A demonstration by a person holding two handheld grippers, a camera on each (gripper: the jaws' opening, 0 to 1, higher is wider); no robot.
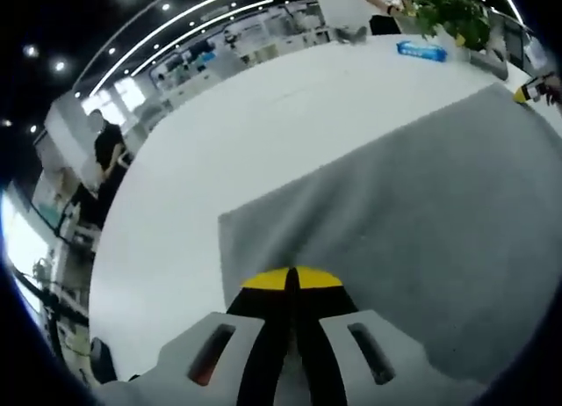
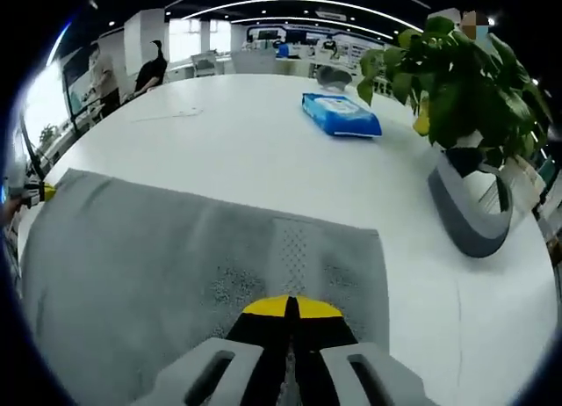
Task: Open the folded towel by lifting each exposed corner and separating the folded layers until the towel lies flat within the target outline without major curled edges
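A grey towel [image 1: 421, 221] lies spread on the white table [image 1: 228, 134], one layer showing and its edges mostly flat. My left gripper [image 1: 291, 279] has its yellow-tipped jaws shut on the towel's edge near a corner, and a faint crease runs from the tips. In the right gripper view the towel [image 2: 158, 257] stretches to the left, with a patterned band near my right gripper [image 2: 291, 306], which is shut on the towel's near edge. The right gripper [image 1: 532, 91] shows at the towel's far corner. The left gripper [image 2: 37, 192] shows at the towel's left corner.
A blue pack of wipes [image 2: 342, 114] lies on the table beyond the towel. A leafy plant [image 2: 465, 81] in a grey pot [image 2: 474, 217] stands to the right of it. People stand past the table's far edge [image 1: 107, 160]. Office desks fill the background.
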